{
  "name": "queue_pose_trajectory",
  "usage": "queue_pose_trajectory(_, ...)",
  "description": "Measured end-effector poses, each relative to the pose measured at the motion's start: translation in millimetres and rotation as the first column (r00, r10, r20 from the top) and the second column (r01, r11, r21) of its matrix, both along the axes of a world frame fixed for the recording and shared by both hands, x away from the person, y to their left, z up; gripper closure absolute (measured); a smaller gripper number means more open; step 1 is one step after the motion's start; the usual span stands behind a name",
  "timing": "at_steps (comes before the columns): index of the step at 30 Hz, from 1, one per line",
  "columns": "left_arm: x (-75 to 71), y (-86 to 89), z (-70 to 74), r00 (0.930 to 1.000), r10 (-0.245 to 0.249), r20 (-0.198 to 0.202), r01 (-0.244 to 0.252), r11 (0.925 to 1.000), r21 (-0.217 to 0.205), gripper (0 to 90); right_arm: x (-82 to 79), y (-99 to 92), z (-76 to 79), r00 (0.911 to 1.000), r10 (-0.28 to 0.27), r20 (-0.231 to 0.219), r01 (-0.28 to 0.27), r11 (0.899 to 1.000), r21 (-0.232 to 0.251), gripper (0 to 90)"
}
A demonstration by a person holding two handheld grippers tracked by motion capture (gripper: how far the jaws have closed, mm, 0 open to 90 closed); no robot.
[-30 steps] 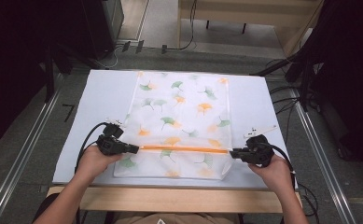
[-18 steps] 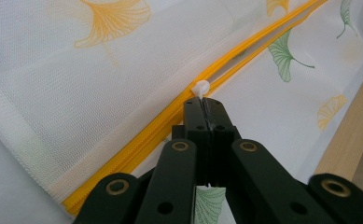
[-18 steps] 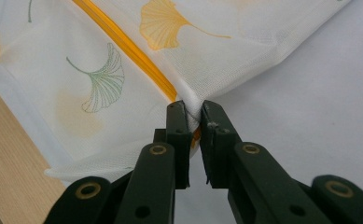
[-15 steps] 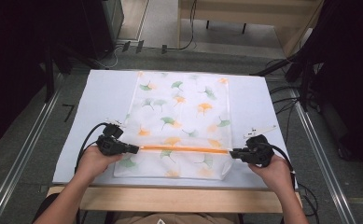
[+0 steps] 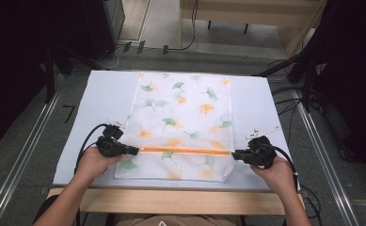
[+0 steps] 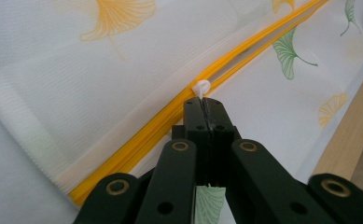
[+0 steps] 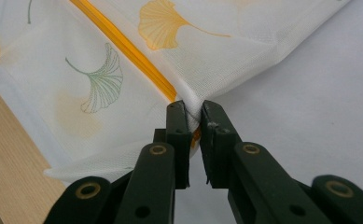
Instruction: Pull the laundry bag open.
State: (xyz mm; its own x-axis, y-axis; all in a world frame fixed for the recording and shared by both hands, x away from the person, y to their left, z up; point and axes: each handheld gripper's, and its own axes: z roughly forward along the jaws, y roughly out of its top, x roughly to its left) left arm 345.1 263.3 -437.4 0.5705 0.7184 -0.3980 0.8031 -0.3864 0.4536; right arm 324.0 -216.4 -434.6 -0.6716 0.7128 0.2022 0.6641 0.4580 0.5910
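At the bottom centre of the frame the right claw (image 7: 194, 112) pinches a bunched corner of the white mesh bag (image 7: 100, 79), right where the orange zipper (image 7: 123, 46) ends. The zipper runs off to the upper left. Yellow and green leaf prints dot the bag. The white bench (image 7: 310, 93) fills the right side, with its wooden edge (image 7: 6, 158) at lower left.

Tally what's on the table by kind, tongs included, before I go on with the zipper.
Mesh zipper bag: 1
White zipper pull: 1
Tongs: 2, left tongs shut on the pull, right tongs shut on the bag's corner
Total: 4
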Motion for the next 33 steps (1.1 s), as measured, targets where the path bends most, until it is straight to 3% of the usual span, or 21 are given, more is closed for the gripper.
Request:
queue_pose_trajectory(11, -5.1, 27.2, 3.5, 0.9994, 0.035, 0.003, -0.035, 0.9993, -0.016, 90.0, 0.2, 0.4, -0.3, 1.0000, 0.001, -0.003, -0.001, 1.000, -0.003, 83.8)
queue_pose_trajectory(33, -5.1, 23.9, 3.7, 0.9994, 0.036, 0.004, -0.036, 0.9990, -0.028, 90.0, 0.8, -0.9, -1.1, 1.0000, -0.005, -0.005, 0.005, 1.000, -0.010, 83.9)
